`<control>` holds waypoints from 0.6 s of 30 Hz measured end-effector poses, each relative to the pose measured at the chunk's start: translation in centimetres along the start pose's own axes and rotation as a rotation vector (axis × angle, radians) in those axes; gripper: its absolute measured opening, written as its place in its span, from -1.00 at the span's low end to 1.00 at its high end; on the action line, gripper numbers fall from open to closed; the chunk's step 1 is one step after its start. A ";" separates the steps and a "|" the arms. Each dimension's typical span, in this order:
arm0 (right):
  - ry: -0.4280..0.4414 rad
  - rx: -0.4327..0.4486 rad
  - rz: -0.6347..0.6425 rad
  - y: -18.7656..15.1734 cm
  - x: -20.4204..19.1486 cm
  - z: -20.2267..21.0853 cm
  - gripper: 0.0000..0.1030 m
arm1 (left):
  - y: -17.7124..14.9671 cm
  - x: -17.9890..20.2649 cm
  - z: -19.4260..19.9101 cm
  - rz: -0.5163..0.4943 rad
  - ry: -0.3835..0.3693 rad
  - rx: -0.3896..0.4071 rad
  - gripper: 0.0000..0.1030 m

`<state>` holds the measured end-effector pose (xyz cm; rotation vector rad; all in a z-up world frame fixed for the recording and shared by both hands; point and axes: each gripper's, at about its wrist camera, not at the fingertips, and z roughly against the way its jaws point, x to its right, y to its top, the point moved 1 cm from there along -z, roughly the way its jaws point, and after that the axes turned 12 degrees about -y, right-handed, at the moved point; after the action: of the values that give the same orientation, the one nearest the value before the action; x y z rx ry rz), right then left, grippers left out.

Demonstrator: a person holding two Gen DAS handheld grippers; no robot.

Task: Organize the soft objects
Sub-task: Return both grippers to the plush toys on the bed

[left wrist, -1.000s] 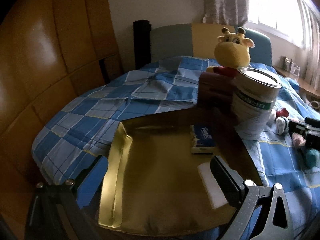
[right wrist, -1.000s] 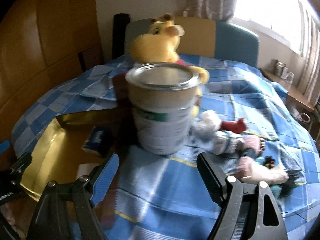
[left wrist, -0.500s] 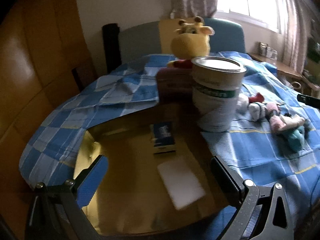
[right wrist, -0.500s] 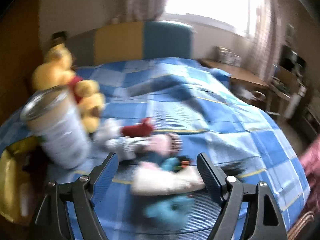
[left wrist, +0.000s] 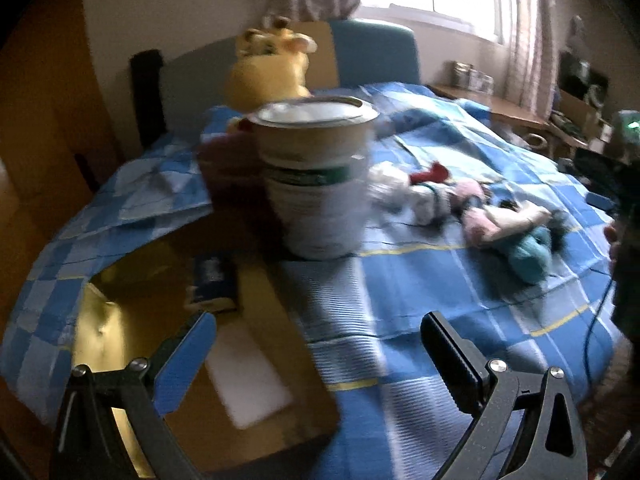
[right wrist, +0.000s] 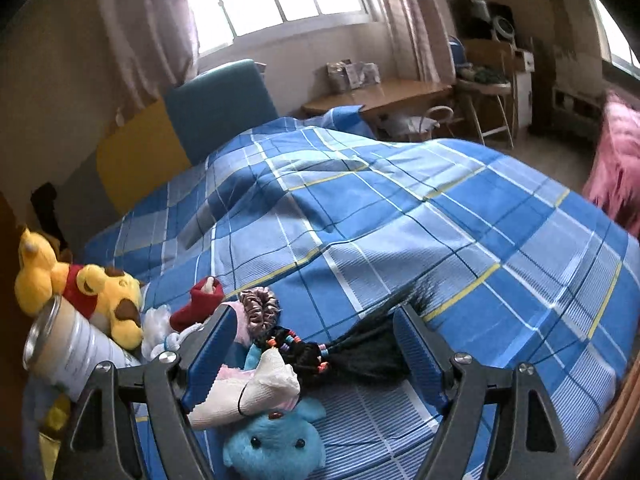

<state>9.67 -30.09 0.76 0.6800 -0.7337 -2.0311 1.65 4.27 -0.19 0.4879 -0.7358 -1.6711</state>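
Observation:
A pile of soft things lies on the blue checked bedspread (right wrist: 400, 220): a blue plush (right wrist: 276, 444), a white sock (right wrist: 256, 388), a brown scrunchie (right wrist: 260, 308), a red sock (right wrist: 200, 300) and black beaded hair (right wrist: 352, 356). My right gripper (right wrist: 316, 320) hangs open just above the pile, its fingers either side of the hair and sock without touching them. A yellow plush (right wrist: 80, 288) leans behind the tin can (right wrist: 68, 356). My left gripper (left wrist: 316, 344) is open and empty over the bedspread beside the gold tray (left wrist: 120, 320). The pile (left wrist: 500, 220) lies to its far right.
In the tray lie a small blue box (left wrist: 212, 284) and a white pad (left wrist: 248, 380). The tin can (left wrist: 316, 184) stands by the tray's far corner with the yellow plush (left wrist: 272, 72) behind it. A wooden desk (right wrist: 380, 96) and a pink fluffy thing (right wrist: 616, 168) flank the bed.
Both views swung to the right. The left view slid from the tray toward the can and pile. The right view left the can, rolled, and now has the pile between its fingers.

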 end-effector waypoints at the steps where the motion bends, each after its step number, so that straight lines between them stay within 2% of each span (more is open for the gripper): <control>1: 0.007 -0.009 -0.012 0.0 0.1 -0.2 0.59 | 0.1 0.5 -0.5 -0.003 -0.019 -0.015 0.99; 4: 0.016 -0.032 -0.047 -0.1 0.5 -0.5 0.59 | 0.1 2.0 -1.8 -0.023 -0.075 -0.048 0.99; 7: 0.016 -0.046 -0.096 0.0 1.5 -0.8 0.59 | 0.2 3.1 -3.5 -0.008 -0.166 -0.117 0.98; 11: 0.022 -0.074 -0.174 0.0 3.0 -1.2 0.59 | 0.3 4.2 -5.8 0.013 -0.252 -0.198 0.77; 18: 0.047 -0.146 -0.248 -0.4 4.3 -2.4 0.59 | 1.6 6.3 -7.7 -0.021 -0.310 -0.200 0.77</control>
<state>9.01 -34.12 -1.96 0.7608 -0.4867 -2.2598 6.54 -3.66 -4.10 0.0955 -0.7767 -1.8395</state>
